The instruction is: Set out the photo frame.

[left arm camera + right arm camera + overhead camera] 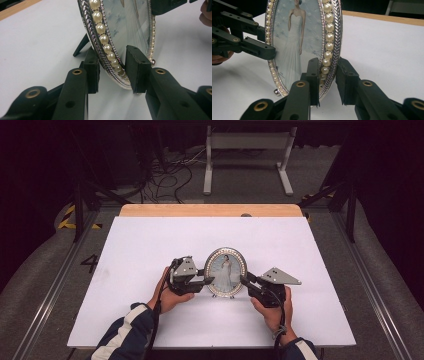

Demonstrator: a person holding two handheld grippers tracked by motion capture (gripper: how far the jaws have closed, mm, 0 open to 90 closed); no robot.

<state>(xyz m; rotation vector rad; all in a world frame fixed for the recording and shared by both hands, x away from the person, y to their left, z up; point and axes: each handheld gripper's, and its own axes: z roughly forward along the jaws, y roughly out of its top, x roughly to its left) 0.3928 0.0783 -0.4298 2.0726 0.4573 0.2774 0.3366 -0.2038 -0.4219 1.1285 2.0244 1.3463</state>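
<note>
An oval picture frame [226, 270] with a silver rim and a ring of pearls stands upright on the white table top [150, 250], holding a photo of a person in a white dress. My left gripper [209, 281] is shut on its left rim; in the left gripper view [112, 72] the pads press the rim front and back, and the frame's black prop leg [81, 46] rests on the table behind. My right gripper [244, 280] clamps the right rim the same way [328, 80]. The left gripper's fingers [259, 50] reach the frame's far edge in the right gripper view.
The white top lies on a wooden board whose far edge [210, 210] shows. Beyond the table a white stand [247, 155] and loose cables [165, 180] sit on the floor. Metal rails [365, 285] run along both sides.
</note>
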